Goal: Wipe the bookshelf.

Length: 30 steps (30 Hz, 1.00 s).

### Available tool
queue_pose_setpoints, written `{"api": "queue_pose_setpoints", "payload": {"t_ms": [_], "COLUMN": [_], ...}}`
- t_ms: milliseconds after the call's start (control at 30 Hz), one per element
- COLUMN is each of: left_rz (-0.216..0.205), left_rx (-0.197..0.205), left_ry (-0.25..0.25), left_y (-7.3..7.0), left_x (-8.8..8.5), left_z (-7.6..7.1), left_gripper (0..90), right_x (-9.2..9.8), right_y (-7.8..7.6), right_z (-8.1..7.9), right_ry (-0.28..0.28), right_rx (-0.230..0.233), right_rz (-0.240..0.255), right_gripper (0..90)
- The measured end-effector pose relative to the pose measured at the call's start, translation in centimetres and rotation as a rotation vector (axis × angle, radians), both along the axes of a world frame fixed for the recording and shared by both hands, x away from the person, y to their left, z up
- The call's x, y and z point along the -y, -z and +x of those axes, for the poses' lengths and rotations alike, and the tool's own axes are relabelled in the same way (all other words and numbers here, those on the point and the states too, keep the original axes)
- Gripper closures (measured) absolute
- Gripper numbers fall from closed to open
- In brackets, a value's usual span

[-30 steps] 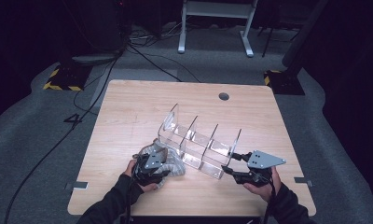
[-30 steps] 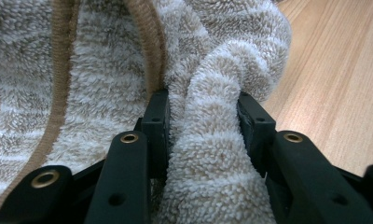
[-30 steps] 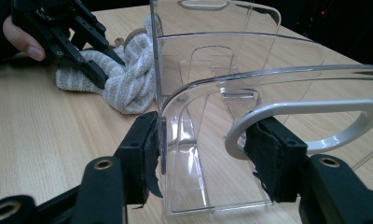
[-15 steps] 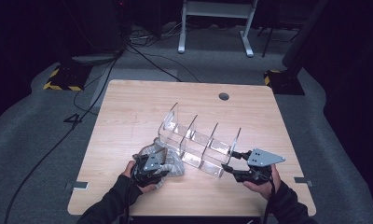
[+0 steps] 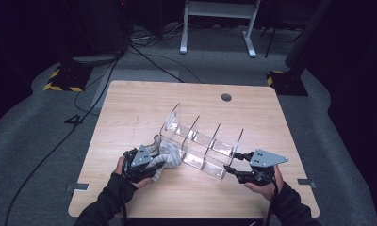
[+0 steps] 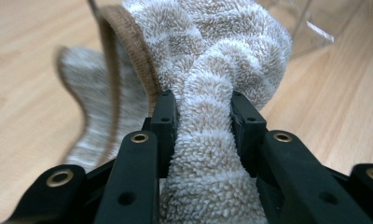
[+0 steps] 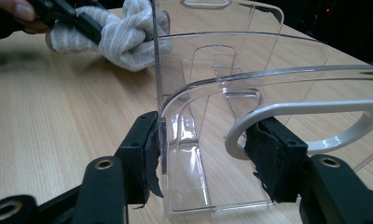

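Beige-striped fluffy sock [image 6: 208,140] lifted off wooden desk [image 5: 130,108], pinched by left tool [image 6: 201,121]; clear acrylic divider rack [image 5: 200,146] braced by right tool [image 7: 203,144], insertion likely next.

Sock [image 6: 212,60]: fluffy terry cloth, beige-and-white stripes, ribbed knit cuff with brown edge. Matt, rough pile.
Divider rack [image 7: 212,93]: clear glossy plastic, smooth, reflective; its handle is white plastic.
Desk [image 5: 130,108]: light wood-grain top, smooth, low sheen.
Left gripper [image 6: 201,126]: black matt plastic jaws, brass-coloured rivets.
Floor: grey carpet, matt.
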<state>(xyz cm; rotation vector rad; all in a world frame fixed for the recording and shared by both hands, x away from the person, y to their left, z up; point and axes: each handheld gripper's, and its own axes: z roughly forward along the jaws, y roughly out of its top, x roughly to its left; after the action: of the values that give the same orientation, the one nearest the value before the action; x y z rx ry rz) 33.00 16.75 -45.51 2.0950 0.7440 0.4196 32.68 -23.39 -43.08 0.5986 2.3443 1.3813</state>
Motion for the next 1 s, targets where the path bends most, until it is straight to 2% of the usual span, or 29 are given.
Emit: {"api": "queue_pose_setpoints", "payload": {"t_ms": [167,300,367,400,433,533,567,667,800,833,933,1000], "left_rz": [-0.028,-0.021,-0.049,-0.049,-0.066,-0.072,-0.065,-0.066,-0.065,-0.065,-0.070,-0.073], "left_rx": [0.055,0.083,0.097,0.097,0.110,0.118,0.118,0.120,0.117,0.115,0.116,0.113], "left_ry": [-0.015,-0.018,-0.022,-0.022,-0.012,0.011,0.045,0.071,0.126,0.146,0.166,0.211], "left_y": [-1.4,-2.0,-2.6,-2.6,-3.1,-3.2,-3.1,-3.1,-2.8,-2.7,-2.8,-2.7], "left_x": [-0.2,-0.1,-0.3,-0.3,0.0,0.7,1.7,2.9,5.3,6.4,7.3,8.6], "left_z": [0.1,0.1,0.2,0.2,0.1,0.1,0.1,0.0,-0.2,-0.3,-0.5,-0.9], "left_gripper": [68.9,69.2,69.6,69.8,69.9,70.0,70.1,70.1,70.4,70.4,70.4,70.5], "right_x": [0.0,-0.1,-0.1,-0.1,-0.2,-0.3,-0.3,-0.3,-0.4,-0.4,-0.4,-0.4], "right_y": [0.1,0.0,0.0,0.0,0.0,0.0,0.0,0.0,0.0,0.0,0.0,0.0], "right_z": [0.0,-0.1,0.0,0.0,0.0,0.1,0.2,0.2,0.2,0.2,0.2,0.2], "right_ry": [0.001,0.003,0.001,0.001,-0.002,-0.003,-0.007,-0.009,-0.005,-0.003,0.002,0.002], "right_rx": [0.004,0.001,0.000,0.000,-0.002,-0.006,-0.007,-0.009,-0.008,-0.008,-0.007,-0.008], "right_rz": [0.003,0.000,0.000,0.000,0.001,0.003,0.004,0.007,0.008,0.008,0.006,0.007], "right_gripper": [46.1,46.2,46.3,46.3,46.4,46.5,46.6,46.6,46.7,46.6,46.7,46.7]}}
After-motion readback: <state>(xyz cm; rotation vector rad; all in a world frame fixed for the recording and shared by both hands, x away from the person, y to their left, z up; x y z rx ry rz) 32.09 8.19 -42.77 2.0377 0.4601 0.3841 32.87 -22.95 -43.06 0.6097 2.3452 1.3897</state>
